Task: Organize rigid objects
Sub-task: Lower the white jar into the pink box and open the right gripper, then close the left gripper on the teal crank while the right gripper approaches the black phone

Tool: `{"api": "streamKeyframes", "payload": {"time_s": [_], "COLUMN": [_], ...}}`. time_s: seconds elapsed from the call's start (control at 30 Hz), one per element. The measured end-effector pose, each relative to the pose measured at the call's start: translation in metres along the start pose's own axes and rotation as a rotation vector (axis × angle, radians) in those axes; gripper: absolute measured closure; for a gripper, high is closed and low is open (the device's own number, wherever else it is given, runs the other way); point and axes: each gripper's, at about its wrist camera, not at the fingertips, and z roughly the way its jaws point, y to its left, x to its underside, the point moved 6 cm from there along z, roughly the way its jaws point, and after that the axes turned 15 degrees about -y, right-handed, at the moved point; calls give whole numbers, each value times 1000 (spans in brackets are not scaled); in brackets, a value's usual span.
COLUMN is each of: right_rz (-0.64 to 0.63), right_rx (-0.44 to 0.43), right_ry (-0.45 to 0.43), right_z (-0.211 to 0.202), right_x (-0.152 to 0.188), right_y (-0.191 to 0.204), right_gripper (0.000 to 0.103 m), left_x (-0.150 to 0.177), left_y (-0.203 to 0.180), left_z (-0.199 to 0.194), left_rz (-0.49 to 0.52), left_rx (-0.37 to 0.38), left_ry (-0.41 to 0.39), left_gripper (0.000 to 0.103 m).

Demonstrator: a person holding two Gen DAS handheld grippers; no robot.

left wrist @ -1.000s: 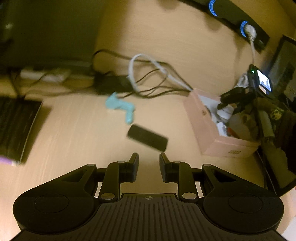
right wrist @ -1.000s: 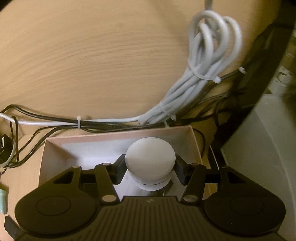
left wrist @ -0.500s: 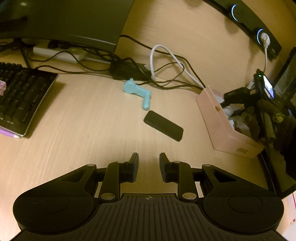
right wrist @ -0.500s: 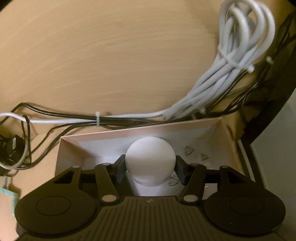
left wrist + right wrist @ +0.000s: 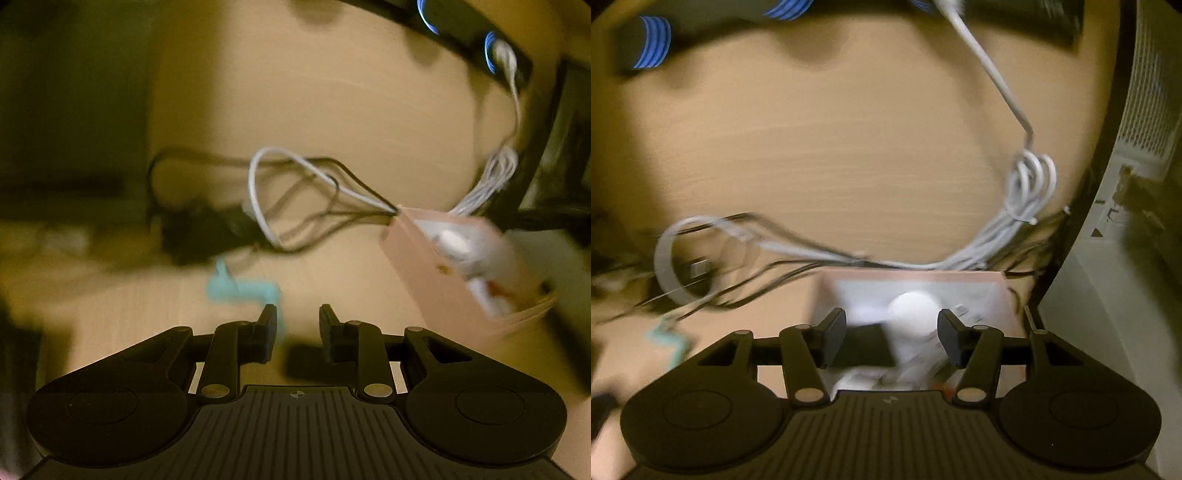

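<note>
Both views are smeared by motion blur. In the left wrist view, the left gripper (image 5: 297, 320) hovers over the pale wooden desk (image 5: 325, 110), its black jaws standing a little apart with nothing between them; only a flat dark rectangular object (image 5: 301, 356) lies on the desk beneath the gap. Just beyond the left fingertip lies a small turquoise plastic tool (image 5: 242, 288). Farther right sits the open pink cardboard box (image 5: 421, 273) holding white items, with a tangle of black and white cables (image 5: 295, 199) behind it.

In the right wrist view, the right gripper (image 5: 892, 334) has its jaws spread and clear of the white round-topped object (image 5: 914, 312), which rests inside the pink box below. A bundled white cord (image 5: 1023, 206) lies beyond the box.
</note>
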Motion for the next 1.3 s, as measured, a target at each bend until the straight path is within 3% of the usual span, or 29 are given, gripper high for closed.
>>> {"api": "streamKeyframes", "payload": {"time_s": [0.13, 0.27, 0.33, 0.43, 0.53, 0.8, 1.07, 1.17, 1.3], "right_rz": [-94, -144, -178, -223, -212, -224, -256, -272, -289], "right_rx": [-104, -139, -139, -132, -141, -199, -252, -263, -296], "right_ry": [6, 77, 92, 90, 104, 113, 132, 135, 141], "right_z": [-50, -73, -80, -93, -98, -106, -98, -95, -95], "right_x": [24, 61, 77, 90, 99, 110, 121, 125, 129], "right_y": [26, 38, 41, 44, 44, 60, 81, 88, 97], "right_gripper": [48, 48, 48, 48, 48, 48, 48, 48, 48], "left_x": [-14, -5, 1, 5, 5, 25, 49, 57, 64], "left_y": [5, 5, 7, 16, 24, 40, 31, 23, 12], "left_z": [46, 83, 93, 98, 101, 71, 7, -14, -28], "left_rz": [133, 210, 210, 162, 106, -71, -228, -232, -126], "left_rx": [8, 58, 64, 66, 64, 78, 100, 99, 57], "left_ry": [41, 156, 206, 223, 233, 270, 248, 243, 231], "left_gripper": [74, 73, 73, 64, 65, 68, 68, 68, 67]}}
